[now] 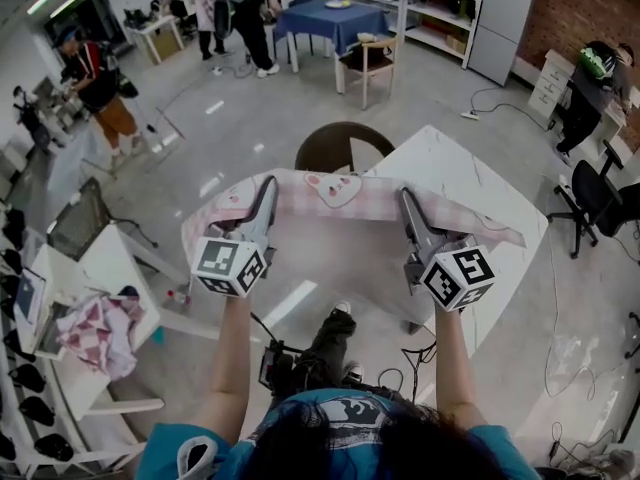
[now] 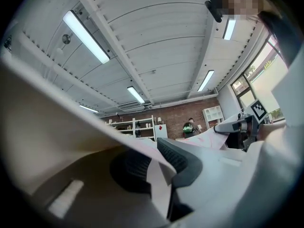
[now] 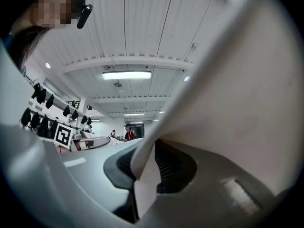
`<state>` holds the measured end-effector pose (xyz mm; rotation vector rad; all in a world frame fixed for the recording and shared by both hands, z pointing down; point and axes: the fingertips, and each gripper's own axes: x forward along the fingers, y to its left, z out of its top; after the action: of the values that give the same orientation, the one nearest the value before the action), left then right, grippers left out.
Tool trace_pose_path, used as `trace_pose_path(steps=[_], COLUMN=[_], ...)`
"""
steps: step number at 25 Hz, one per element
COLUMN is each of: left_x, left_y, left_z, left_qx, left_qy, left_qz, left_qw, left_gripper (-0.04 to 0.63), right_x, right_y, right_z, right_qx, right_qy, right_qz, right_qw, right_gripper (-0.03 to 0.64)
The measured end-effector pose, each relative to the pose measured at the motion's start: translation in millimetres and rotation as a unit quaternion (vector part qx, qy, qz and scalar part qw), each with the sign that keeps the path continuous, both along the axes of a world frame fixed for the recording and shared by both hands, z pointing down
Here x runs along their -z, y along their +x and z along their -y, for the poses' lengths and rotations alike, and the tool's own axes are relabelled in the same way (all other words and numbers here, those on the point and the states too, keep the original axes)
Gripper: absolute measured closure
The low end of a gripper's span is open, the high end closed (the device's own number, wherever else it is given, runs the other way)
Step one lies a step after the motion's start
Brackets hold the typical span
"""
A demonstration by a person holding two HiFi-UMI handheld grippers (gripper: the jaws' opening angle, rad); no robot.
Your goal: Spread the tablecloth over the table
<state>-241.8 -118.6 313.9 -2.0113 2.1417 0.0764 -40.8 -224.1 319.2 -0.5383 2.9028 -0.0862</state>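
A pink checked tablecloth (image 1: 340, 196) with a cartoon face hangs stretched in the air between my two grippers, above the near side of the white marble-look table (image 1: 480, 183). My left gripper (image 1: 266, 184) is shut on the cloth's left top edge, and my right gripper (image 1: 404, 196) is shut on its right top edge. In the left gripper view a fold of cloth (image 2: 160, 182) is pinched between the dark pads of the left gripper (image 2: 154, 164). The right gripper view shows the cloth edge (image 3: 145, 179) clamped the same way in the right gripper (image 3: 145, 167).
A dark round chair (image 1: 345, 146) stands at the table's far side. A second white table (image 1: 110, 268) at left carries a crumpled pink cloth (image 1: 95, 333). An office chair (image 1: 600, 193) is at right, cables lie on the floor, and people stand far off.
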Motion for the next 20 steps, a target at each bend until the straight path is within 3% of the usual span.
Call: trace_pose_path(steps=[6, 11, 20], left_x=[29, 57, 101], left_y=[0, -21, -30], left_z=[81, 164, 351], left_qx=[-0.051, -0.094, -0.200], left_qy=[0.023, 0.022, 0.031], left_qz=[0.013, 0.011, 0.010], left_qw=[0.9984, 0.9953, 0.9794], left_gripper=[0.534, 0.532, 0.529], right_x=[30, 53, 82], right_y=[5, -11, -10], right_z=[69, 142, 297], right_qx=[-0.031, -0.055, -0.134], right_qy=[0.029, 0.009, -0.024], right_qz=[0.005, 0.005, 0.011], right_qw=[0.999, 0.998, 0.991], right_gripper=[0.571, 0.569, 0.569])
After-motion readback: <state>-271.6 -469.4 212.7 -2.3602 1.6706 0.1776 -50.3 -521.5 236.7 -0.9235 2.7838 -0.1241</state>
